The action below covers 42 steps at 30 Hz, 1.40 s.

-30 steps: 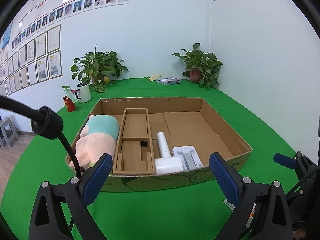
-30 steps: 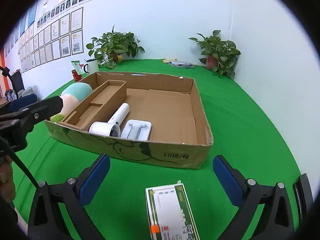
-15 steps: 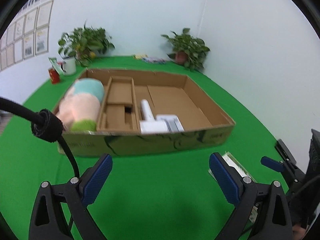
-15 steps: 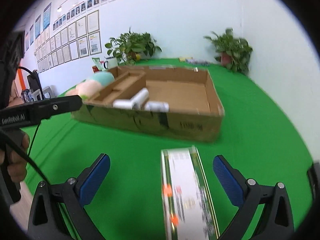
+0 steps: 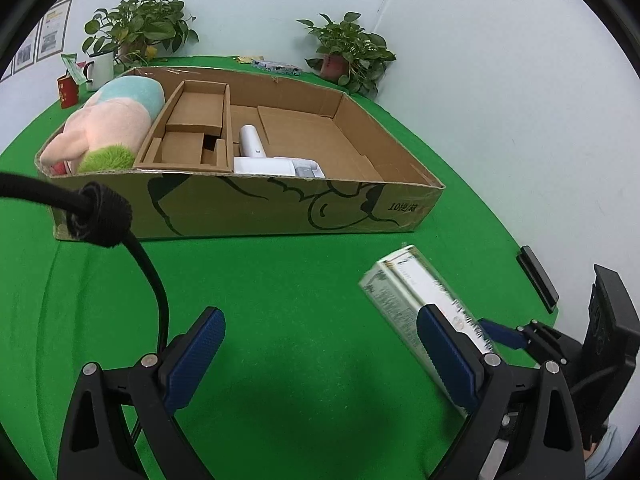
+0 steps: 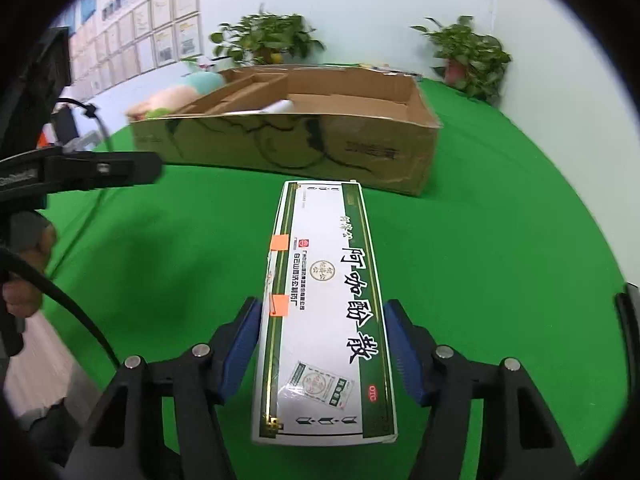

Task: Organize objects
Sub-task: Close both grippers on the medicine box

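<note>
Both grippers are angling downward over the green table cloth (image 5: 304, 280). Right gripper (image 6: 323, 344) has just been closing its jaws, and its blue pads are now sitting against the two long sides of the white-and-green medicine box (image 6: 324, 312), which is lying lengthwise between them on the cloth, its far end pointing toward the carton. Left gripper (image 5: 320, 360) is hanging with its jaws wide apart and only bare cloth between them; in its view the medicine box (image 5: 412, 292) is lying just past its right finger. To the left in the right wrist view, a hand (image 6: 24, 272) is wrapping around the left tool's handle. Open cloth is stretching between the box and the near wall of the cardboard carton (image 5: 248, 208). Inside, a plush toy (image 5: 108, 128) is filling the left side, a cardboard insert (image 5: 192, 128) is sitting beside it, and a white appliance (image 5: 264, 156) is lying near the front wall; the right half is showing bare floor. Two potted plants (image 5: 348, 56) are standing at the far wall.
</note>
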Available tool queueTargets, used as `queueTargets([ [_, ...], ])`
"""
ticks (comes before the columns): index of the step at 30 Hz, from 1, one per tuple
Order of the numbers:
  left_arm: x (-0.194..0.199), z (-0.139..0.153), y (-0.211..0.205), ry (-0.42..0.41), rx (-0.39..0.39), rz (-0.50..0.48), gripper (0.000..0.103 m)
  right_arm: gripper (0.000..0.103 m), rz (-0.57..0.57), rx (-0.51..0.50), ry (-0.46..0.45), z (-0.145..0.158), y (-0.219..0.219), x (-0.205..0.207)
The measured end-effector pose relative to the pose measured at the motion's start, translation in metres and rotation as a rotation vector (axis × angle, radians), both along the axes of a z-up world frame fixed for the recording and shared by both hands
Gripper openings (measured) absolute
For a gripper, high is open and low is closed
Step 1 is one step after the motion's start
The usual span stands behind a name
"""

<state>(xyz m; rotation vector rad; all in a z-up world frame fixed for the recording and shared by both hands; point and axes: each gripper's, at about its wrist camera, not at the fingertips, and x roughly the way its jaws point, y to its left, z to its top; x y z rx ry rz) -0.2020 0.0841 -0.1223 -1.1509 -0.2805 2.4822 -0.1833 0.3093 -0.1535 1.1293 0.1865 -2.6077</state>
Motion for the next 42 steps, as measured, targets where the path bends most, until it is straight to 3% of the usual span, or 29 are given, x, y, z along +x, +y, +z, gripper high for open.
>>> queueTargets([
  [4, -0.005, -0.004, -0.011, -0.035, 0.047, 0.004, 0.097, 0.061, 0.058, -0.037, -0.023, 0.001, -0.036, -0.001],
  [8, -0.010, -0.015, -0.021, -0.123, 0.145, -0.046, 0.095, 0.063, 0.133, -0.088, -0.043, 0.006, -0.072, 0.001],
  [11, -0.013, -0.028, -0.028, -0.184, 0.231, -0.061, 0.090, 0.081, 0.201, -0.125, -0.045, 0.009, -0.084, 0.009],
  [15, -0.012, -0.040, -0.035, -0.229, 0.305, -0.069, 0.084, 0.083, 0.230, -0.070, -0.040, 0.006, -0.093, 0.015],
  [19, -0.013, -0.052, -0.033, -0.267, 0.324, -0.083, 0.077, 0.082, 0.211, -0.048, -0.065, 0.000, -0.093, 0.015],
  [29, -0.020, -0.058, -0.033, -0.267, 0.325, -0.085, 0.067, 0.082, 0.178, -0.018, -0.091, -0.005, -0.094, 0.006],
  [33, -0.022, -0.058, -0.036, -0.272, 0.322, -0.079, 0.064, 0.067, 0.145, 0.005, -0.099, -0.008, -0.093, 0.002],
  [38, -0.022, -0.059, -0.036, -0.270, 0.316, -0.079, 0.064, 0.065, 0.129, -0.027, -0.112, -0.006, -0.089, 0.003],
  [42, -0.024, -0.058, -0.037, -0.276, 0.323, -0.072, 0.064, 0.064, 0.097, -0.141, -0.157, -0.005, -0.078, -0.003],
])
